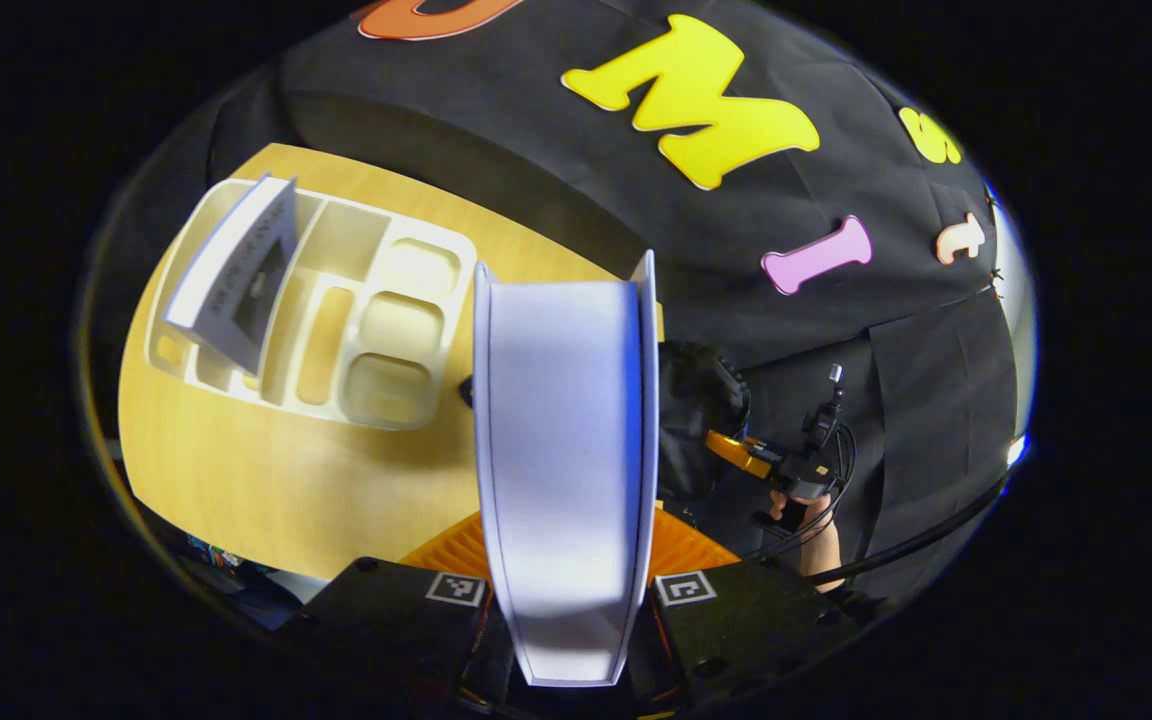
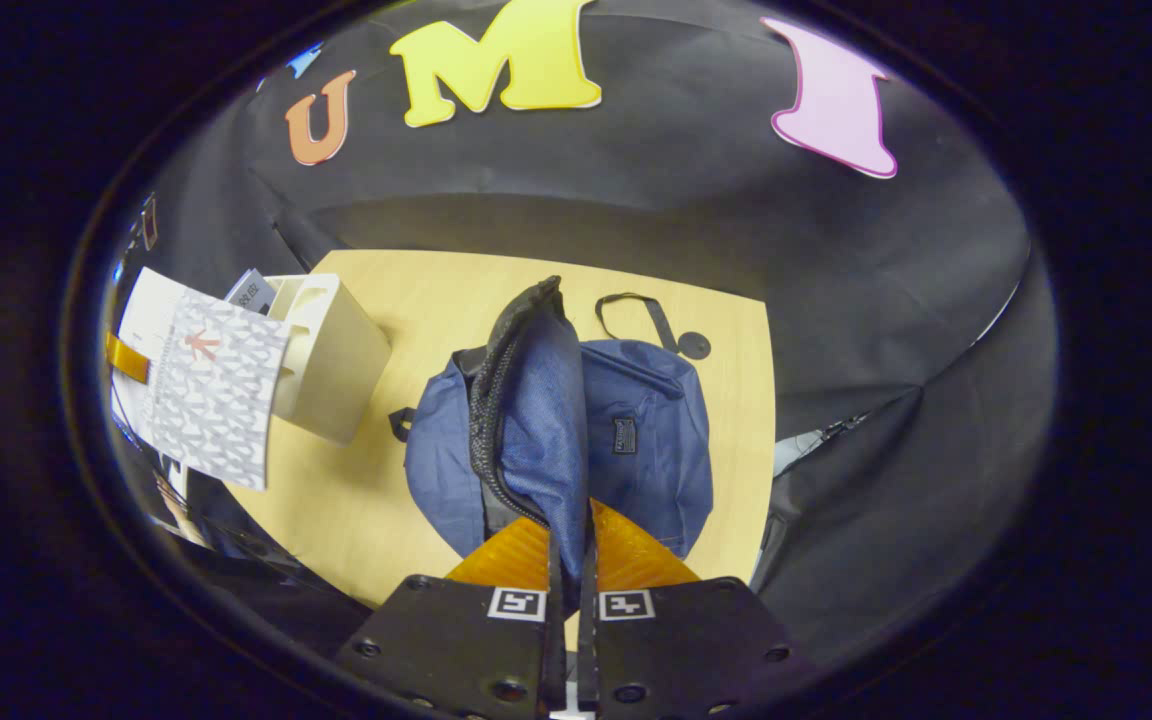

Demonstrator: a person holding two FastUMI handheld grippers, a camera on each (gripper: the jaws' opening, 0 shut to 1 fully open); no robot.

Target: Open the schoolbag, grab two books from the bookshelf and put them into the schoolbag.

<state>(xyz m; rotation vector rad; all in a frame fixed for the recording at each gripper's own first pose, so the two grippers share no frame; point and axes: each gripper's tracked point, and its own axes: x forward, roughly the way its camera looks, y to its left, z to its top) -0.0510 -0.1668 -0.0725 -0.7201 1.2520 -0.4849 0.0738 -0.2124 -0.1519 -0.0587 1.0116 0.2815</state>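
Wooden desk (image 2: 376, 520) under black cloth wall. Right gripper view: right gripper (image 2: 570, 560) at bottom centre, closed tight on a raised fold of the blue schoolbag (image 2: 656, 440), which lies mid-desk; white bookshelf (image 2: 336, 360) at left. Left gripper view: left gripper (image 1: 568, 600) at bottom centre clamps a pale book (image 1: 561, 440) upright between both fingers; second book (image 1: 236, 270) leans in the bookshelf, upper left.

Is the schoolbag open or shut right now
Open. The right gripper pinches the schoolbag flap and lifts it, so the unzipped edge stands up off the bag on the table.
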